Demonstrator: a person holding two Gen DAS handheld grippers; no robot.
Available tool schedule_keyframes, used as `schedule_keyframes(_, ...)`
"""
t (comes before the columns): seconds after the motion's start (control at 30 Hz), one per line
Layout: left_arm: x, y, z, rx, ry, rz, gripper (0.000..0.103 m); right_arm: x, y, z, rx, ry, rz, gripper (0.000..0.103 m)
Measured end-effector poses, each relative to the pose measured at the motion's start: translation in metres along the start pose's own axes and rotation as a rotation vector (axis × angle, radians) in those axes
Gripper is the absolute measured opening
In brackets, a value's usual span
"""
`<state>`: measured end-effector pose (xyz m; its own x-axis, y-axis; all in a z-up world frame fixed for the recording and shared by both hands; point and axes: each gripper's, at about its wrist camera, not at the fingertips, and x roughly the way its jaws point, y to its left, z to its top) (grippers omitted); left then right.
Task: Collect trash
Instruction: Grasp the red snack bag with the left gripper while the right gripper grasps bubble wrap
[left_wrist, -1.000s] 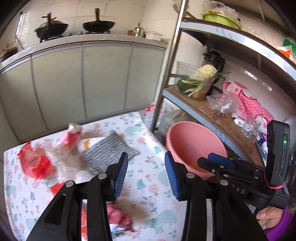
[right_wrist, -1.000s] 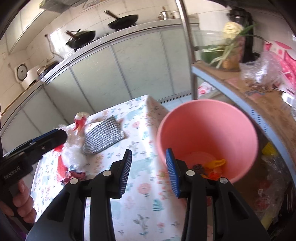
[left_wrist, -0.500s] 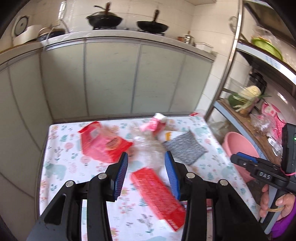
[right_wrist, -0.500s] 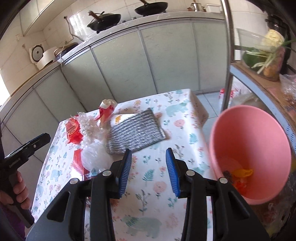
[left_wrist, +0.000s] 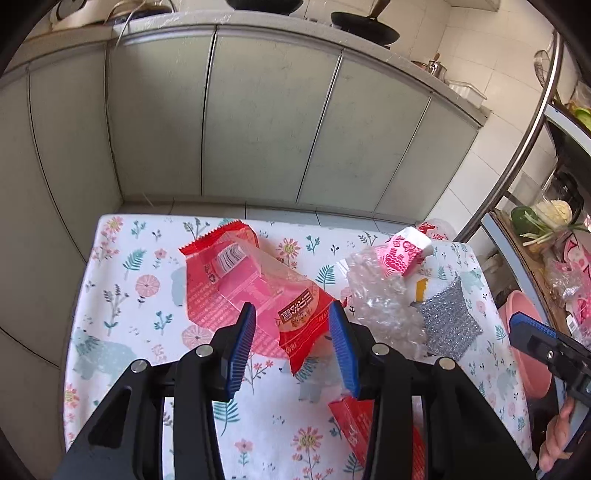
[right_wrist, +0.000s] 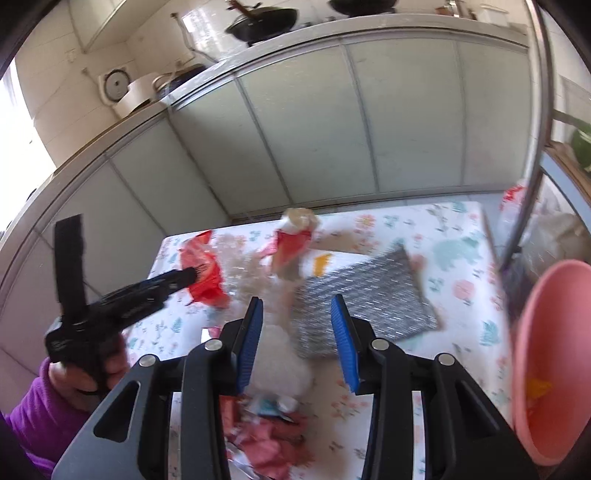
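My left gripper (left_wrist: 292, 350) is open and empty, just above a red snack wrapper (left_wrist: 255, 291) on the floral tablecloth (left_wrist: 122, 295). Clear crumpled plastic (left_wrist: 380, 299), a pink-and-white carton (left_wrist: 404, 254) and a red packet (left_wrist: 354, 424) lie to its right. My right gripper (right_wrist: 297, 343) is open and empty over a white crumpled bag (right_wrist: 280, 365) and pink wrappers (right_wrist: 273, 446). The pink bin (right_wrist: 546, 365) stands at the right with yellow scraps inside. The left gripper also shows in the right wrist view (right_wrist: 184, 275) over the red wrapper (right_wrist: 205, 275).
A grey woven pad (left_wrist: 448, 321) lies on the table's right side, also in the right wrist view (right_wrist: 364, 295). Grey cabinets (left_wrist: 258, 122) stand behind the table. A metal shelf rack (left_wrist: 517, 162) with food stands at the right.
Both grippers have swung left, away from the pink bin and over the trash on the table. The left one has come down close to the red wrapper. Both stayed open.
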<state>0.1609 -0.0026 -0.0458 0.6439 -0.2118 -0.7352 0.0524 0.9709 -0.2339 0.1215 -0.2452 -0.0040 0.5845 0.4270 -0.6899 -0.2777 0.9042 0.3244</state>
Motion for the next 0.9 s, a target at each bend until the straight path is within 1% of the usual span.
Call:
schedule_keyframes(0.03, 0.004, 0.002, 0.000, -0.009, 0.003, -0.015, 0.040, 0.005, 0.007, 0.001, -0.017, 0.011, 0.012, 0.039)
schedule_keyframes(0.1, 0.009, 0.005, -0.001, -0.023, 0.009, -0.036, 0.036, 0.017, 0.020, 0.003, -0.048, 0.034, 0.031, 0.039)
schedule_keyframes(0.13, 0.010, 0.007, -0.001, -0.028, 0.008, -0.051, 0.030, 0.023, 0.027, 0.003, -0.064, 0.047, 0.038, 0.039)
schedule_keyframes(0.17, 0.011, 0.007, -0.003, -0.026, 0.005, -0.064, 0.018, 0.029, 0.032, 0.004, -0.079, 0.058, 0.043, 0.039)
schedule_keyframes(0.23, 0.012, 0.005, -0.004, -0.005, 0.003, -0.076, 0.004, 0.038, 0.040, 0.005, -0.101, 0.077, 0.047, 0.039)
schedule_keyframes(0.27, 0.011, 0.004, -0.004, 0.000, 0.000, -0.077, 0.001, 0.043, 0.043, 0.006, -0.112, 0.087, 0.045, 0.039)
schedule_keyframes(0.4, 0.002, 0.004, -0.005, 0.002, -0.021, -0.089, 0.000, 0.057, 0.046, 0.008, -0.132, 0.119, 0.029, 0.039)
schedule_keyframes(0.63, -0.030, 0.000, -0.007, 0.038, -0.079, -0.094, 0.000, 0.082, 0.044, 0.003, -0.136, 0.174, -0.020, 0.039)
schedule_keyframes(0.73, -0.042, -0.001, -0.010, 0.042, -0.096, -0.096, 0.000, 0.089, 0.043, 0.001, -0.115, 0.177, -0.012, 0.039)
schedule_keyframes(0.77, -0.046, 0.000, -0.010, 0.043, -0.101, -0.096, 0.000, 0.091, 0.042, 0.001, -0.112, 0.186, -0.015, 0.037)
schedule_keyframes(0.8, -0.050, 0.000, -0.011, 0.043, -0.106, -0.094, 0.000, 0.093, 0.042, 0.001, -0.107, 0.193, -0.009, 0.030)
schedule_keyframes(0.83, -0.054, 0.000, -0.011, 0.044, -0.112, -0.091, 0.000, 0.093, 0.042, 0.001, -0.106, 0.195, -0.006, 0.026)
schedule_keyframes(0.9, -0.061, 0.002, -0.011, 0.043, -0.121, -0.088, 0.000, 0.094, 0.047, 0.004, -0.107, 0.185, -0.005, 0.022)
